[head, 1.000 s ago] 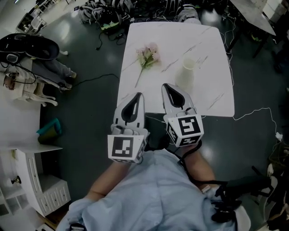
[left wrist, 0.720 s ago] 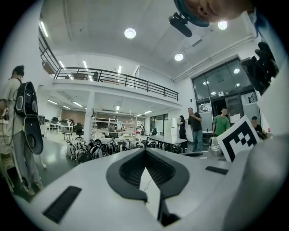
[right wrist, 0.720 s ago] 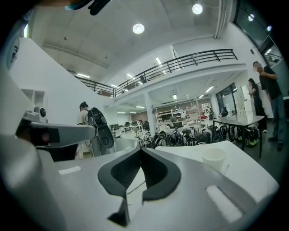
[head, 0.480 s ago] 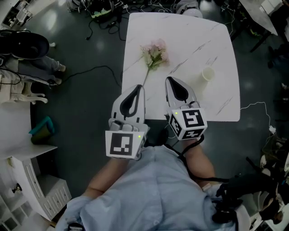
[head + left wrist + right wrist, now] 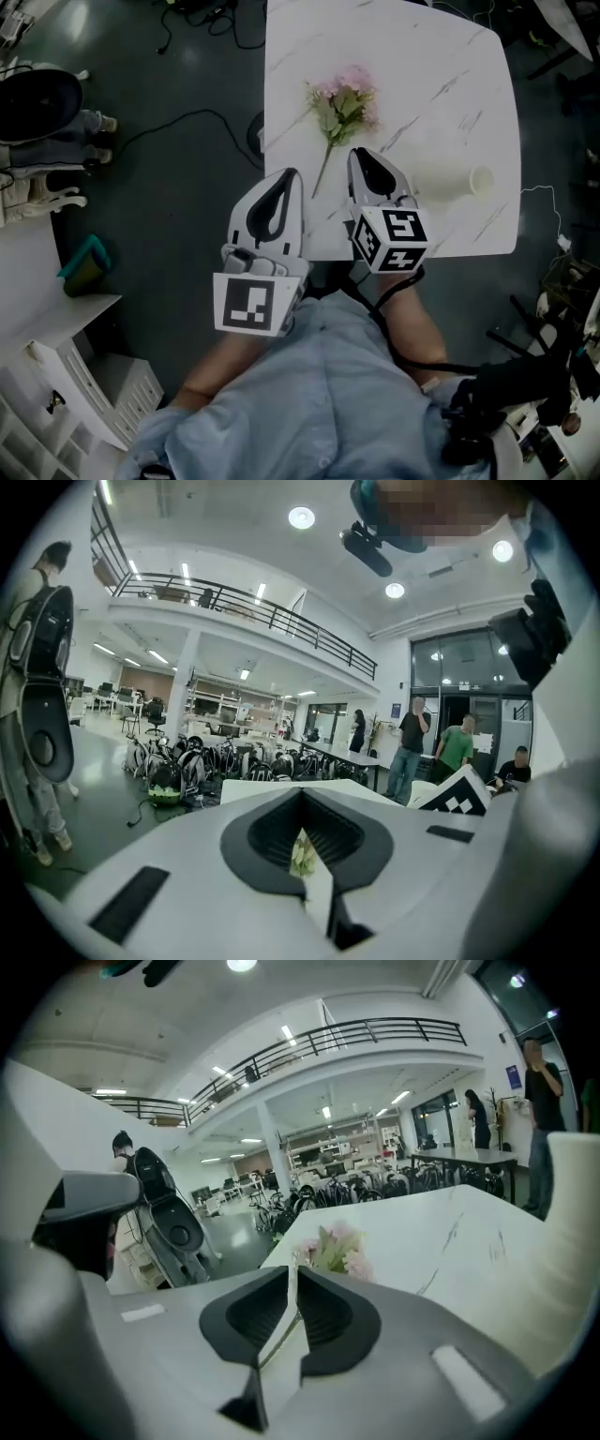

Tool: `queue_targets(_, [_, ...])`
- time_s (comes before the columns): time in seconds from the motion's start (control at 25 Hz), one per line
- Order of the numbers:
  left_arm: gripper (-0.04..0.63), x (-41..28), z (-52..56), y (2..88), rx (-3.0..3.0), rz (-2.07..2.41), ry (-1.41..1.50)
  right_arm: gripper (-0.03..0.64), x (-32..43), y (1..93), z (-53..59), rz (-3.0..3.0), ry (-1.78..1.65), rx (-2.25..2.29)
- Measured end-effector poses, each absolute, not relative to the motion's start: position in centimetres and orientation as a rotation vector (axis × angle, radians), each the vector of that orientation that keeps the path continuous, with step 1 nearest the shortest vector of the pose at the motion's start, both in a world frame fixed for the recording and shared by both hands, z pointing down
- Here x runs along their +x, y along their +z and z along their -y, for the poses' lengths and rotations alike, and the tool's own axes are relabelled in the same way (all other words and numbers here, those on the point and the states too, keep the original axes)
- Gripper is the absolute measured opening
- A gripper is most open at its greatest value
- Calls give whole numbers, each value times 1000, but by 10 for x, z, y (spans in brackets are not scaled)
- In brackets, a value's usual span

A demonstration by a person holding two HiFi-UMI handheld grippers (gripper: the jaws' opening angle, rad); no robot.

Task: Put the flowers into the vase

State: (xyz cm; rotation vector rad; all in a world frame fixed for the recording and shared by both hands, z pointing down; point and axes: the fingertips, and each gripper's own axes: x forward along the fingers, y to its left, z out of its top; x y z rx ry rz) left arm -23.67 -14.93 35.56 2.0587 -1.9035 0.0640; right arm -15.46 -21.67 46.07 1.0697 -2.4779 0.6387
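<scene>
**Head view.** The bunch of pale pink flowers with green leaves on a thin green stem [image 5: 342, 98] is lying flat on the white marble-patterned table [image 5: 300, 56]. Its long axis is running from the blooms at 1 o'clock to the cut end at 7 o'clock. The right gripper [image 5: 360, 155] is hovering just beside the stem's lower end, with the blooms at its 12 o'clock. The left gripper [image 5: 292, 174] is sitting on the stem's other side, a little further back, so the right one is looking nearer. The plain white cylindrical vase [image 5: 450, 183] is showing at 3 o'clock of the right gripper, apart from the flowers.

**Left gripper view.** The left gripper [image 5: 302, 792] is keeping only a narrow slit between its jaws and is gripping nothing. The flowers [image 5: 302, 850] are showing through that slit, out ahead.

**Right gripper view.** The right gripper [image 5: 292, 1269] has just been opening its jaws a crack and is empty. The flowers [image 5: 333, 1246] are lying at 12 o'clock, and the stem is showing through the gap, not between the pads. The vase [image 5: 574, 1232] is standing at 3 o'clock.

**Count.** One bunch of flowers, one vase, two grippers.
</scene>
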Motion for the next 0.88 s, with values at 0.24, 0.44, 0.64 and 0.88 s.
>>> queue_targets(0.24, [5,-263,176,380,2027,1851,87,94,-177,504,242,2355,744,1081])
queue_targets(0.44, [3,-275,190,404,1987,1803,104,160,-184,542,259,2207,839,1087])
queue_targets(0.64, [4,-291,200,415,1925,1820,62,161,-188,566,264,2120,862,1046])
queue_targets(0.88, [3,-301,198,420,1902,1821,49,155,-202,571,266,2118,781,963])
